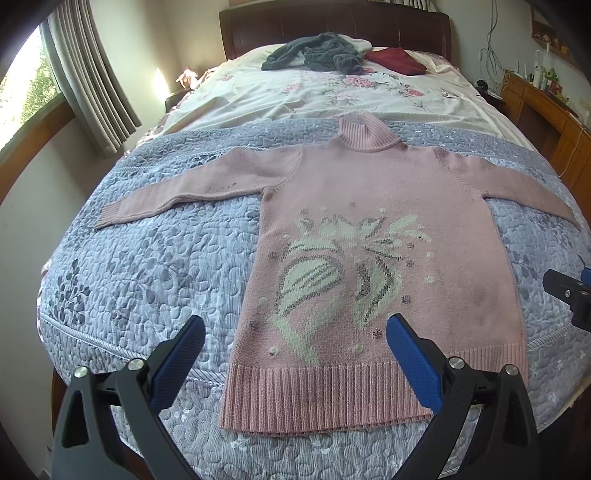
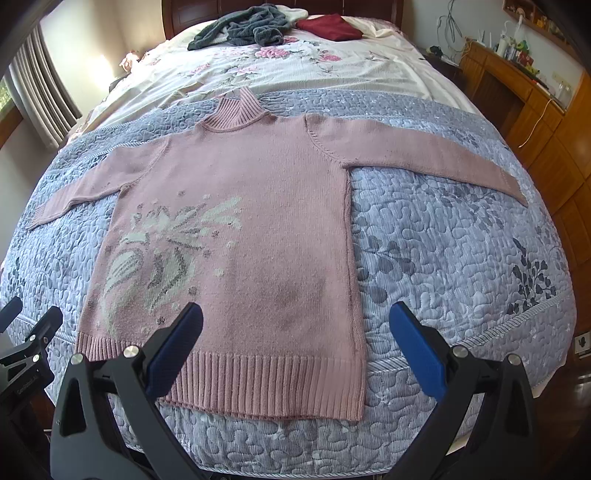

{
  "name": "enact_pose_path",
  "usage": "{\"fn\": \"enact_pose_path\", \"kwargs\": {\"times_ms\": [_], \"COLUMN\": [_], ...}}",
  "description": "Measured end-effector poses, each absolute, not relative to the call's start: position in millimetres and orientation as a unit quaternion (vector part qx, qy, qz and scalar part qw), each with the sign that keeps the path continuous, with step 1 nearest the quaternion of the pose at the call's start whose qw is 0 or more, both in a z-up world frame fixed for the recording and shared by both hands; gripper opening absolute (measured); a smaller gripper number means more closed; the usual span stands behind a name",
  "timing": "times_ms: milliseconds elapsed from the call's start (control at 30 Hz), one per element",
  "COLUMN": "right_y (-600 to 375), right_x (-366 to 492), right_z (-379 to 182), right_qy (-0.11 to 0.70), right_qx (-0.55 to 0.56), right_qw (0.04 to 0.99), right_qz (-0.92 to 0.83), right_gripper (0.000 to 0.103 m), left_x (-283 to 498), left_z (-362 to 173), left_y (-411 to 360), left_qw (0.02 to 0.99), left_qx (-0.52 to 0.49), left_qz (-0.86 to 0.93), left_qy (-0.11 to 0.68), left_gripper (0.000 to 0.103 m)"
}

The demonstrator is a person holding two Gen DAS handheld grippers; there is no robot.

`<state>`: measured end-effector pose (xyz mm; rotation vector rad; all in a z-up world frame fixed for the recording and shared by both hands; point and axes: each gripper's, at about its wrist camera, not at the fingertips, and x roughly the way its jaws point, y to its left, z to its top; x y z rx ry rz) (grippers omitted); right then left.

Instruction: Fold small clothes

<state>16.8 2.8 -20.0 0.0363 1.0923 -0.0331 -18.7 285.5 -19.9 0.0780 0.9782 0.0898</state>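
A pink knitted turtleneck sweater [image 1: 369, 206] [image 2: 251, 221] with a pale floral pattern lies flat and face up on the grey-blue quilt [image 1: 147, 266] [image 2: 443, 258]. Both sleeves are spread out sideways and the ribbed hem points toward me. My left gripper [image 1: 295, 332] hovers open above the hem's left half, with nothing between its blue pads. My right gripper [image 2: 295, 321] hovers open over the hem's right half, also holding nothing. Part of the right gripper shows at the right edge of the left wrist view, and part of the left gripper at the left edge of the right wrist view.
At the head of the bed lie a crumpled dark grey garment [image 1: 314, 51] [image 2: 243, 26] and a folded dark red one [image 1: 397, 59] [image 2: 330, 26] on a floral sheet [image 1: 314, 96]. A curtained window [image 1: 85, 74] is on the left, wooden furniture [image 2: 535, 92] on the right.
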Motion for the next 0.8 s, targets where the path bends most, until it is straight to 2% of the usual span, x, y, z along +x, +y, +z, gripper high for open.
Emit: {"fn": "enact_pose_path", "kwargs": {"times_ms": [800], "right_y": [1.3], "right_x": [18.7], "right_z": [-18.4], "right_qy": [0.517], "right_qx": [0.017], "right_qw": [0.856], "right_qz": [-0.014], "right_gripper": [0.1], "left_x": [-16.1], "left_z": [-18.8], "left_y": [285.9], "left_qw": [0.88], "left_qx": [0.037], "left_qz": [0.046], "left_qy": [0.472], "left_gripper": [0.099]}}
